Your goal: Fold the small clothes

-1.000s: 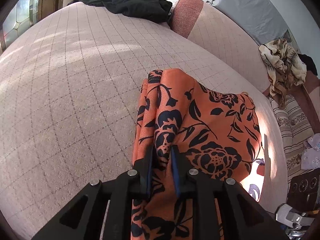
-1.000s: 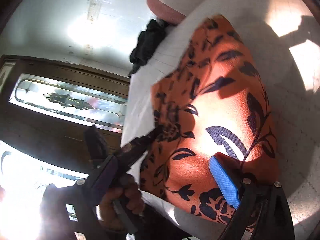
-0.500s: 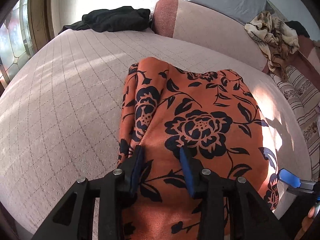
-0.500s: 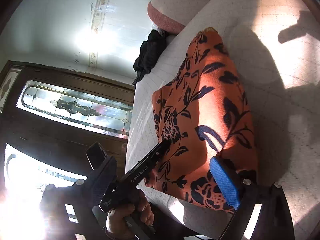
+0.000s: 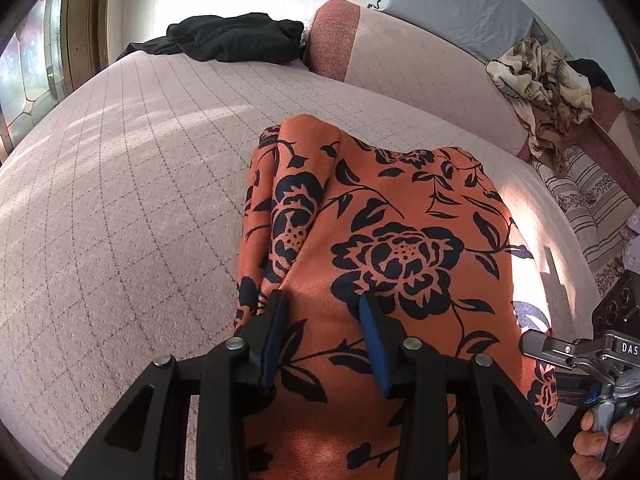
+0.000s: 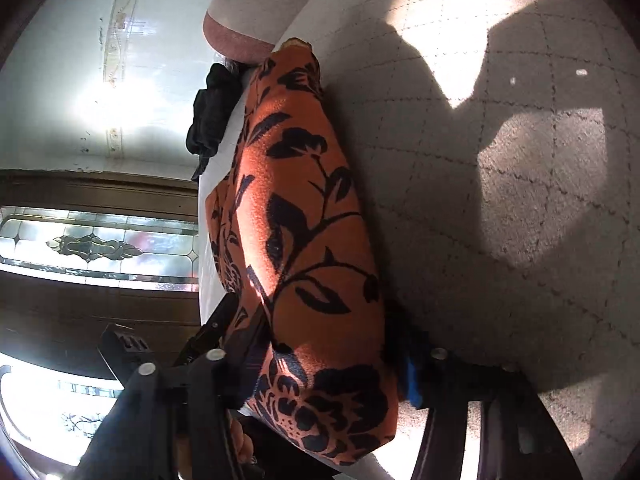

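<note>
An orange flowered garment (image 5: 384, 248) lies folded on a pale quilted bed (image 5: 120, 208) near a stained-glass window (image 6: 100, 244). The left gripper (image 5: 324, 320) stands apart over it; the right gripper (image 6: 332, 356), just closing, clamps its near edge. Black clothes (image 5: 236, 40) lie beyond.

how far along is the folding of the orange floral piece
Partly done: the orange floral garment already lies doubled into a narrow stack on the quilted cushion. In hand: the left tool has just opened over its near edge, and the right tool has just been closing around the near end. Left: any final fold; the black clothes lie unfolded.
</note>
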